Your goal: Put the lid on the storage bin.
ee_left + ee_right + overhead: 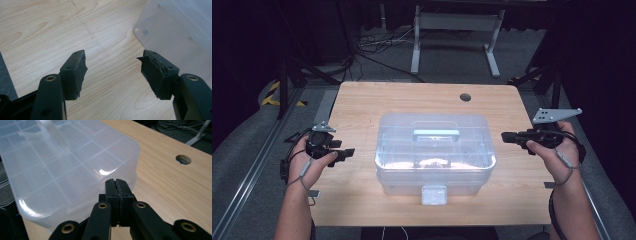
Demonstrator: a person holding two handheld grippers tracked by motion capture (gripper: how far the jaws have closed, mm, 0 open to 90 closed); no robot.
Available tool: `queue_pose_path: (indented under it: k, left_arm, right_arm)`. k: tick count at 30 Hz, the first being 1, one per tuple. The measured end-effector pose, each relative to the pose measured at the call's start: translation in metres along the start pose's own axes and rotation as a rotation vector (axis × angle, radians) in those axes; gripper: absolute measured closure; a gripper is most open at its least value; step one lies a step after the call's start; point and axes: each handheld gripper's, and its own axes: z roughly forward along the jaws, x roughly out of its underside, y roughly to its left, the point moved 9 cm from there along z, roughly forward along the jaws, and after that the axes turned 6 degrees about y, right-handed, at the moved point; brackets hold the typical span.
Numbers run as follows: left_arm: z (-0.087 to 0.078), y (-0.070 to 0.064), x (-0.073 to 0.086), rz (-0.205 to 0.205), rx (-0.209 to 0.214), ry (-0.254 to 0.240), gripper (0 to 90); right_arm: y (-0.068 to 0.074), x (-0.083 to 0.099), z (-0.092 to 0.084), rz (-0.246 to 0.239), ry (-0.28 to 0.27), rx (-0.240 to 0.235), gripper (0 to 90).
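Observation:
A clear plastic storage box (434, 155) with a lid, a top handle (436, 134) and a front latch (434, 194) stands in the middle of the wooden table (357, 105). My left gripper (348, 152) hovers over the table to the left of the box, open, with nothing between its worn pads (80, 72); a corner of the box (172, 32) shows at the upper right of the left gripper view. My right gripper (507, 136) is held to the right of the box, shut and empty, its jaws (116, 186) pressed together just short of the box lid (62, 162).
A round cable hole (465, 97) sits in the table's far right part, also seen as a hole (183, 159) in the right gripper view. Beyond the table are a white stand's legs (457, 30) and cables on the grey floor. Metal rails run along both table sides.

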Motion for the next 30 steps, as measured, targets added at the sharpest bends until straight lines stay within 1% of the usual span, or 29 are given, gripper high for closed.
queue_pose_path:
  k: [2, 3, 4, 5, 6, 7, 9, 11, 15, 17, 18, 21, 22, 23, 25, 27, 29, 30]
  left_arm:
    - [0.0, 0.0, 0.0, 0.001, 0.001, 0.002, 37.1]
    - [0.001, -0.001, -0.001, 0.004, 0.001, 0.002, 37.1]
    - [0.001, -0.001, -0.001, 0.004, 0.002, 0.003, 37.1]
    - [0.001, -0.001, -0.001, 0.004, 0.002, 0.003, 37.1]
    - [0.002, -0.001, -0.002, 0.005, 0.002, 0.002, 37.1]
    - [0.002, -0.001, -0.003, 0.005, 0.003, 0.002, 37.0]
    - [0.004, -0.002, -0.003, 0.007, 0.005, 0.004, 36.9]
    - [0.005, -0.001, -0.005, 0.007, 0.006, 0.002, 36.9]
    - [0.007, -0.001, -0.008, 0.012, 0.006, 0.0, 36.9]
    - [0.008, -0.001, -0.01, 0.013, 0.009, 0.001, 36.9]
    - [0.009, -0.001, -0.01, 0.014, 0.009, 0.001, 37.0]
    - [0.012, -0.002, -0.012, 0.016, 0.011, 0.002, 36.9]
    - [0.013, -0.002, -0.013, 0.017, 0.012, 0.003, 36.9]
    - [0.013, -0.002, -0.013, 0.022, 0.013, 0.004, 36.9]
    - [0.014, -0.002, -0.013, 0.017, 0.014, 0.004, 36.9]
    - [0.015, -0.002, -0.014, 0.017, 0.015, 0.004, 36.8]
    - [0.016, -0.001, -0.014, 0.021, 0.014, 0.006, 36.7]
    - [0.017, -0.001, -0.014, 0.02, 0.013, 0.006, 36.7]
  right_arm:
    - [-0.006, 0.0, 0.0, 0.017, -0.014, 0.016, 87.6]
    - [-0.011, 0.002, 0.0, 0.031, -0.021, 0.036, 87.5]
    - [-0.015, 0.002, 0.0, 0.043, -0.032, 0.045, 86.3]
    - [-0.015, 0.002, 0.0, 0.043, -0.032, 0.045, 86.3]
    - [-0.02, 0.003, -0.001, 0.06, -0.045, 0.057, 84.3]
    - [-0.027, 0.007, 0.0, 0.083, -0.041, 0.077, 83.2]
    - [-0.033, 0.01, 0.001, 0.091, -0.044, 0.098, 81.8]
    - [-0.04, 0.015, 0.003, 0.106, -0.034, 0.11, 79.5]
    - [-0.051, 0.022, 0.006, 0.117, -0.038, 0.148, 72.7]
    - [-0.059, 0.027, 0.009, 0.126, -0.031, 0.172, 66.5]
    - [-0.061, 0.029, 0.01, 0.131, -0.027, 0.18, 64.7]
    - [-0.073, 0.036, 0.015, 0.126, -0.035, 0.209, 56.0]
    - [-0.076, 0.038, 0.016, 0.127, -0.032, 0.21, 55.0]
    - [-0.08, 0.04, 0.018, 0.127, -0.037, 0.21, 52.6]
    - [-0.085, 0.044, 0.021, 0.138, -0.037, 0.213, 47.7]
    - [-0.09, 0.049, 0.026, 0.147, -0.036, 0.212, 47.0]
    - [-0.096, 0.054, 0.031, 0.147, -0.028, 0.219, 44.2]
    - [-0.096, 0.054, 0.031, 0.147, -0.028, 0.219, 44.2]
